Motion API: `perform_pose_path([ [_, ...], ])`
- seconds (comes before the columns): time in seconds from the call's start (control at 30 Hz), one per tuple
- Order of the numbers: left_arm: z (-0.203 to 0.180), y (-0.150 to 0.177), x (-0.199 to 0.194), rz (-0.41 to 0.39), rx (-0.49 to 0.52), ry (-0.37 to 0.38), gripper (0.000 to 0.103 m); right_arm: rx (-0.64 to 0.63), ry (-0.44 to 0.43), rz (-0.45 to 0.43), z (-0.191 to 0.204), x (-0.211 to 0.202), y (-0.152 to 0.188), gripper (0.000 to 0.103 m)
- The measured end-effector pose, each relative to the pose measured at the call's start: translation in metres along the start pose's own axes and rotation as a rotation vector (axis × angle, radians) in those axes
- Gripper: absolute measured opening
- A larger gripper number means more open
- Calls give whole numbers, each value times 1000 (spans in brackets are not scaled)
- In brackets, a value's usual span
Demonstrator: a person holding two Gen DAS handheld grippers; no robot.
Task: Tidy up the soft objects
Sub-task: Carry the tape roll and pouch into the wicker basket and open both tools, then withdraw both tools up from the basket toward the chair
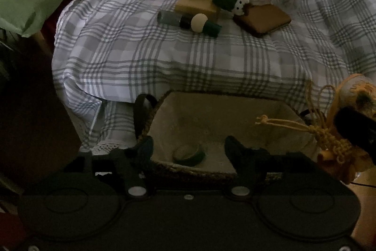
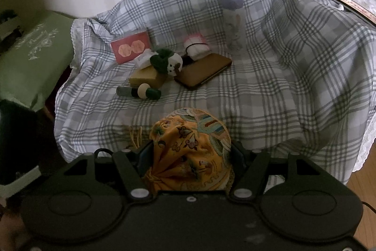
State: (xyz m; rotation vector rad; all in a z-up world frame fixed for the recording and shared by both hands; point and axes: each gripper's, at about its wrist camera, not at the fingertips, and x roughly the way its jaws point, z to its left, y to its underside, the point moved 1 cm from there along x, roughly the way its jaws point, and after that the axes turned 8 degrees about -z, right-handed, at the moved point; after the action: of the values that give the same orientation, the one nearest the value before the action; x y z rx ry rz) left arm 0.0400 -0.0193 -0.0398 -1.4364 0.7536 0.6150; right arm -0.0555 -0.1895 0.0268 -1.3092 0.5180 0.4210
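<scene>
In the left wrist view, the left gripper [image 1: 189, 148] hangs over a woven basket [image 1: 270, 177] with a pale cloth lining, which fills the lower middle of the frame. Its fingers [image 1: 145, 147] are spread with nothing between them; below the gap, a small round green-rimmed object [image 1: 189, 154] lies on the lining near the basket's front wall. A dark handle [image 1: 138, 109] rises at the basket's left end.

At the right edge of that frame the right gripper's dark finger shows against a yellow patterned drawstring pouch [image 1: 352, 91], whose knotted yellow cord [image 1: 291, 122] trails leftward over the basket's right side.

The right wrist view shows the right gripper [image 2: 191, 154] in the lower middle of the frame, its fingers [image 2: 239, 154] pinching that pouch [image 2: 188, 142] from both sides, the gathered neck toward the camera and the rounded body bulging upward past the fingertips.

Behind, a grey-and-white plaid cloth [image 2: 270, 91] covers a seat. Clustered in the upper middle of the frame lie a red card with two pink rounded shapes [image 2: 130, 48], a white packet [image 2: 143, 60], a tan block [image 2: 146, 79], a dark green and white plush [image 2: 168, 62], a brown flat case [image 2: 204, 72], a pink-and-white bundle tied with a dark band [image 2: 196, 47], and a green cylinder with a cream ball [image 2: 141, 91]. A tall pale bottle with a lilac cap [image 2: 233, 22] stands farther back against the cloth. A green cushion [image 2: 30, 62] sits at the left edge.
</scene>
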Motion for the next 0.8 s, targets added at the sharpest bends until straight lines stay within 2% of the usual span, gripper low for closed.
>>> perform_pose_path([
  [0.23, 0, 1, -3, -6, 9, -5, 68, 15, 0, 15, 0, 5, 1, 71],
  [0.57, -1, 4, -8, -16, 19, -11, 69, 7, -7, -7, 2, 1, 1, 72],
  [0.8, -2, 5, -14, -37, 37, -28, 69, 19, 16, 8, -2, 2, 3, 72],
])
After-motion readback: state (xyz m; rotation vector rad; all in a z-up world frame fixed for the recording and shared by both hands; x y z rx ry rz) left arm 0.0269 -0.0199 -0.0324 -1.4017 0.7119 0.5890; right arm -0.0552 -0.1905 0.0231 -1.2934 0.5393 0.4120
